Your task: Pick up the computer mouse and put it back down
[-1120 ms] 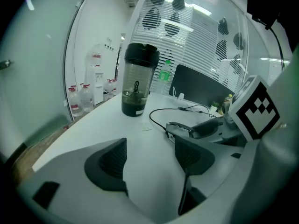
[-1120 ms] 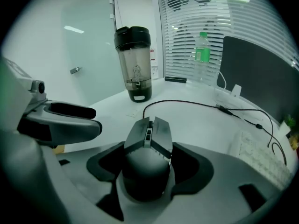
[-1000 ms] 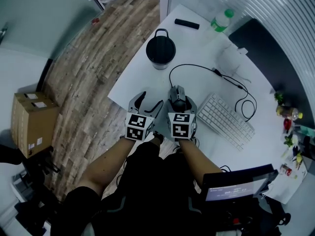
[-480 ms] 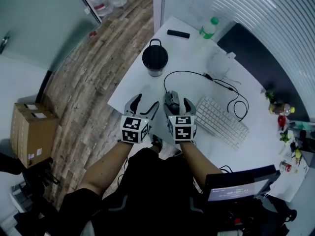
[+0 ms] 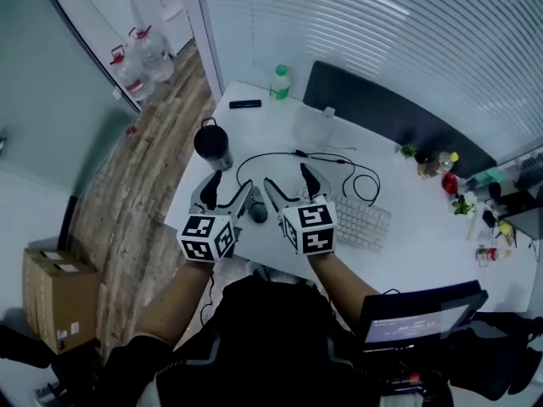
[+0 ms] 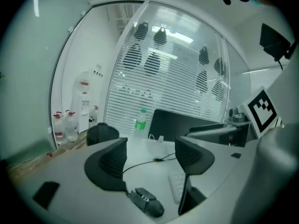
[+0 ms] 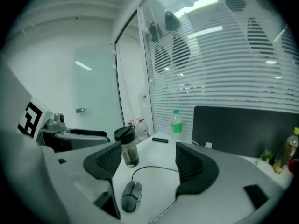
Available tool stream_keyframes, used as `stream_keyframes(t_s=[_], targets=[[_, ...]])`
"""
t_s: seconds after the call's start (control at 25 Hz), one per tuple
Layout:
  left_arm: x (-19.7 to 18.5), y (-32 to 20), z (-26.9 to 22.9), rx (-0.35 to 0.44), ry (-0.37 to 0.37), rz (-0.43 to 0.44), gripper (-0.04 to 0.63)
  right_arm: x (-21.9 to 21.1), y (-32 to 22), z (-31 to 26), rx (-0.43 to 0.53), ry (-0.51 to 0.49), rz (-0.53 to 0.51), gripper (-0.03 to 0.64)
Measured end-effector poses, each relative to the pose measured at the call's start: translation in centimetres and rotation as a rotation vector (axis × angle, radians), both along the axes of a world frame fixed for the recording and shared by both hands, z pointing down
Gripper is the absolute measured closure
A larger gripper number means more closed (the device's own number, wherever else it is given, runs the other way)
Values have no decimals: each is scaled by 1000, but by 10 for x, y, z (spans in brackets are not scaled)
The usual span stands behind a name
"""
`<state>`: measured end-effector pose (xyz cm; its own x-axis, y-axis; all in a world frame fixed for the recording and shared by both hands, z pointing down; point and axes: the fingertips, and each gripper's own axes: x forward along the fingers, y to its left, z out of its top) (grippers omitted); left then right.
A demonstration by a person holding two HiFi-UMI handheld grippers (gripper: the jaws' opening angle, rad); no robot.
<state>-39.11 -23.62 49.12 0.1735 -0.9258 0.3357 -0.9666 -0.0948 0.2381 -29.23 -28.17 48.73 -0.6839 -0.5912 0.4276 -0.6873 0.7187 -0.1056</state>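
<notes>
The dark computer mouse point(image 5: 257, 213) lies on the white table point(image 5: 254, 125), its cable point(image 5: 284, 154) looping away behind it. Both grippers hang above the table's near edge. My right gripper point(image 5: 291, 185) stands open; its jaws have just been opening, and nothing is between them. In the right gripper view the mouse point(image 7: 131, 195) sits low, below the gripper point(image 7: 152, 164). My left gripper point(image 5: 227, 192) is open and empty as well. In the left gripper view the mouse point(image 6: 147, 202) lies below and ahead of that gripper point(image 6: 149, 160).
A black lidded tumbler point(image 5: 212, 145) stands left of the mouse and a white keyboard point(image 5: 356, 220) lies right of it. A green-capped bottle point(image 5: 280, 81) and a small black bar point(image 5: 245, 104) are at the far edge. A screen point(image 5: 420, 316) is near right.
Both grippers have risen off the table and drawn back from the mouse. The right gripper's jaws, earlier around the mouse, have let it go; the mouse stays on the table.
</notes>
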Motion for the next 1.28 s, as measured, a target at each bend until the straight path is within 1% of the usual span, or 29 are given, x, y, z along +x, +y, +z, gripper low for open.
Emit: stream_keyframes(t_s=[0.08,0.2,0.28,0.52,0.64,0.76,0.88,0.96,1.08,1.2,1.28], targets=[[12,-8,-31,52,1,11,258,17,-6,-30,49,-31,10,264],[33,-19,-77,128,-32,31,258,44,-13,-73,114,-73,28,264],[52,-23,-101,162,-51,49,258,65,-16,-97,144,-94,45,264],[120,-33,-154,251,-50,120,258,146,-20,-146,222,-105,125,262],[154,-33,-169,280,-61,153,258,188,-17,-161,248,-109,171,262],[189,-37,-180,301,-90,193,258,234,-16,-172,272,-108,234,264],[220,-37,-188,304,-79,240,258,278,-13,-178,277,-109,296,273],[237,-38,-193,310,-85,264,258,309,-10,-184,295,-99,339,302],[261,-41,-203,331,-120,300,258,348,-2,-194,324,-99,389,361],[278,-42,-215,340,-109,320,260,377,5,-202,329,-113,420,368],[286,-38,-219,345,-96,319,298,391,9,-207,336,-116,431,397]])
